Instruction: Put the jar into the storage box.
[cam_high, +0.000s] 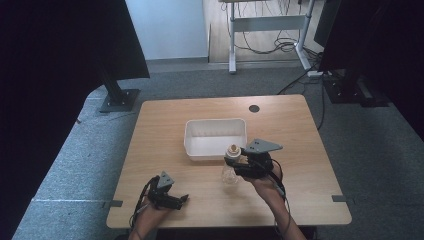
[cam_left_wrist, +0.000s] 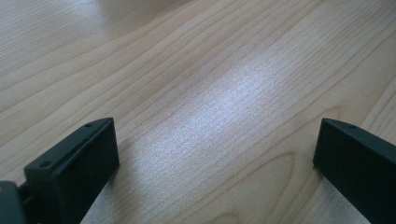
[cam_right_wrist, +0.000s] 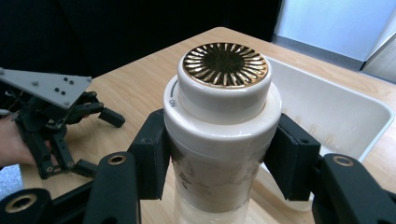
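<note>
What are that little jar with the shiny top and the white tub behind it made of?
The jar looks like clear glass or plastic, see-through low down, with a glossy white plastic-looking cap and a gold metallic ribbed disc. The right claw grips it. The tub seems matte white plastic, with thin, smooth moulded walls.

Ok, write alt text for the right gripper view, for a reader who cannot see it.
The right gripper is shut on a clear jar just below its white lid, which has a gold ribbed disc on top. Behind the jar lies a white plastic tub on the wooden table. The left gripper, held in a hand, sits at the left.
</note>
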